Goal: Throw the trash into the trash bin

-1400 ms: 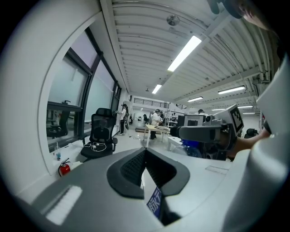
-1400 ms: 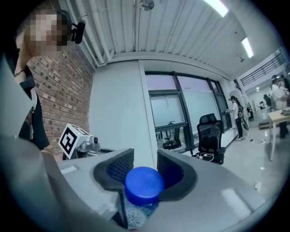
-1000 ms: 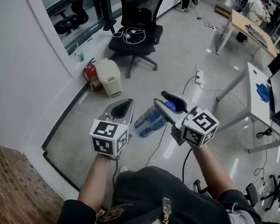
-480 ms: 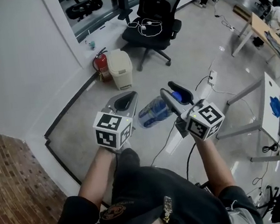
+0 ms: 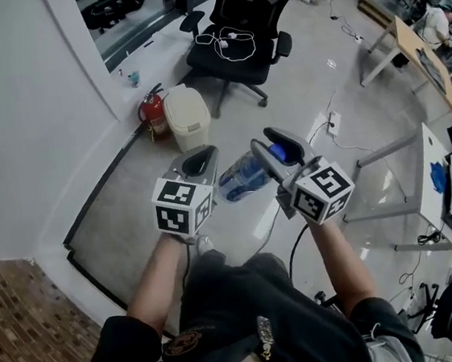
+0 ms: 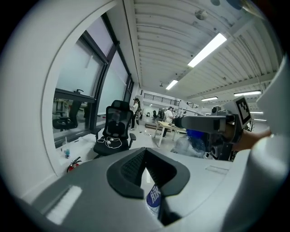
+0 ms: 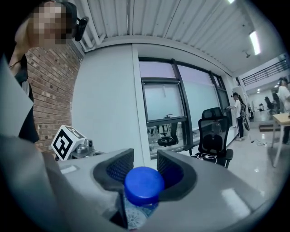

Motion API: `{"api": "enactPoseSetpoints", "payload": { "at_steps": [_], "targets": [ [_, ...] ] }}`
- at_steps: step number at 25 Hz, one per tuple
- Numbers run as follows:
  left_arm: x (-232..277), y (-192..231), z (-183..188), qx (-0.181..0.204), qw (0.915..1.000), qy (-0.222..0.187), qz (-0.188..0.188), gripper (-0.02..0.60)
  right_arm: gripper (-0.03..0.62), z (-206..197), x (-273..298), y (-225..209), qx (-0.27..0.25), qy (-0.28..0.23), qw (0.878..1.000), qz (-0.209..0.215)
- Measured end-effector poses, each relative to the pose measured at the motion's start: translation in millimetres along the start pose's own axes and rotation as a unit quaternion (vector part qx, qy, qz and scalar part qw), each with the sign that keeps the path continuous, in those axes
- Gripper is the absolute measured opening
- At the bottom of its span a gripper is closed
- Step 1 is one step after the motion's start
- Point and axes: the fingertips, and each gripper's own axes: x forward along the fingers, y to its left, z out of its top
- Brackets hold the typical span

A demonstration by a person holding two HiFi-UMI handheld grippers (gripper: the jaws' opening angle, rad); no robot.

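Note:
A clear plastic bottle (image 5: 242,179) with a blue cap (image 7: 144,183) hangs crosswise between my two grippers. My right gripper (image 5: 279,147) is shut on its neck just under the cap, as the right gripper view (image 7: 145,170) shows. My left gripper (image 5: 199,161) is shut on a small white piece of trash with blue print (image 6: 154,197); how far that piece reaches below the jaws is hidden. The beige lidded trash bin (image 5: 187,117) stands on the floor ahead by the wall, a little beyond both grippers.
A red fire extinguisher (image 5: 152,116) stands left of the bin. A black office chair (image 5: 239,28) with a white cable on its seat is behind it. Desks (image 5: 405,42) stand at the right, and a cable runs over the floor. White wall and brick at the left.
Both grippers have travelled forward over the floor with the person, toward the bin and chair. The bottle stays held the same way and neither gripper's jaws have moved.

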Motion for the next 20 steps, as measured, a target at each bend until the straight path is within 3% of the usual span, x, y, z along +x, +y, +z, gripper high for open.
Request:
{"api": "enactPoseSetpoints", "payload": {
  "at_steps": [5, 11, 20],
  "targets": [
    [24.9, 39.5, -1.6, -0.008, 0.9998, 0.015, -0.009, 0.008, 0.161, -2.2, 46.1, -10.9, 0.018, 0.002, 1.0, 0.001],
    [65.2, 85.2, -1.3, -0.015, 0.9994, 0.027, 0.014, 0.008, 0.161, -10.7, 93.4, -51.1, 0.034, 0.006, 0.999, 0.005],
    [169.6, 147.5, -27.0, -0.032, 0.9934, 0.077, 0.079, 0.008, 0.161, -31.3, 175.2, -152.5, 0.027, 0.032, 0.997, 0.058]
  ]
}}
